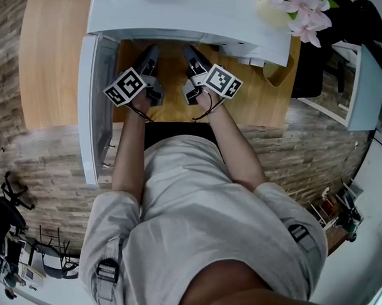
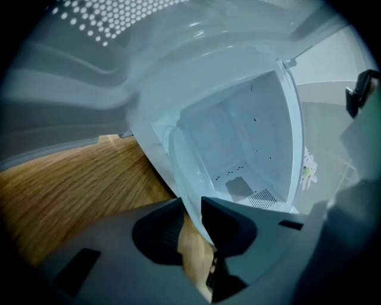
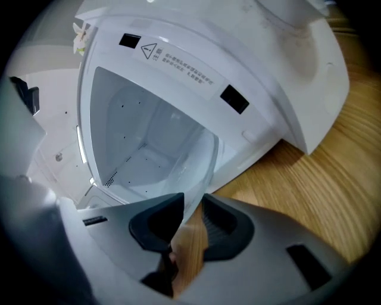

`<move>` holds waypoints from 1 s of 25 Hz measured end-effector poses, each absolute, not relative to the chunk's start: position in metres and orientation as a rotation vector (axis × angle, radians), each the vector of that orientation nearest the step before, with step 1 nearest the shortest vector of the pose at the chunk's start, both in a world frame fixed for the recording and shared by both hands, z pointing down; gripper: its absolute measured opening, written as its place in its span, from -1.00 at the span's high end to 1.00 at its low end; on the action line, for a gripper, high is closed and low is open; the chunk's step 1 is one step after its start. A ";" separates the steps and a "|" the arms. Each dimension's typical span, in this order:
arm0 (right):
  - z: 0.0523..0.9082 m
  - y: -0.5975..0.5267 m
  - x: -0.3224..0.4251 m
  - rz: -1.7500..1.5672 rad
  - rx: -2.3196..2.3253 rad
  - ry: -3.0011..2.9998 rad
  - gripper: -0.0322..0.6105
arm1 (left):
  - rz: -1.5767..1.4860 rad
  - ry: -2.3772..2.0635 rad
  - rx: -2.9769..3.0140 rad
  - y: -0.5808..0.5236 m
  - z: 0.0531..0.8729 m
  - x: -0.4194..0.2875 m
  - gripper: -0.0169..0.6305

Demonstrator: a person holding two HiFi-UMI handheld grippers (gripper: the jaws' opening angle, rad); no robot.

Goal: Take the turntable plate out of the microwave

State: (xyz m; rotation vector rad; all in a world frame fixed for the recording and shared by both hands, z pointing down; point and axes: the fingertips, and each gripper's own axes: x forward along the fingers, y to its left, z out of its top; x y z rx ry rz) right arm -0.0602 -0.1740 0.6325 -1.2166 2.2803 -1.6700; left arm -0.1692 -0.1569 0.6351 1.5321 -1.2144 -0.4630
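Note:
The turntable plate is clear glass and stands on edge across the mouth of the white microwave, just outside the empty cavity. In the left gripper view its rim runs down between the dark pads, and my left gripper is shut on it. The right gripper view shows the plate by its opposite rim, with my right gripper shut on that rim. From the head view both grippers, left and right, point side by side into the microwave's opening; the clear plate hardly shows there.
The microwave door hangs open at the left. The microwave stands on a wooden table. Pink flowers sit at its right corner. A white cabinet stands at the right, and a shelf with tools lies at the lower left.

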 end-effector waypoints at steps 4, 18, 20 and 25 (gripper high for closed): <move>0.633 -0.164 -0.059 -1.676 -1.216 2.274 0.59 | -0.497 -1.222 1.529 -0.158 0.634 -0.171 0.51; 0.634 -0.175 -0.054 -1.654 -1.229 2.278 0.30 | -0.535 -1.176 1.525 -0.164 0.634 -0.167 0.66; 0.635 -0.181 -0.055 -1.647 -1.239 2.280 0.32 | -0.537 -1.177 1.517 -0.161 0.634 -0.165 0.66; 0.637 -0.182 -0.056 -1.651 -1.216 2.271 0.49 | -0.530 -1.182 1.515 -0.151 0.634 -0.161 0.66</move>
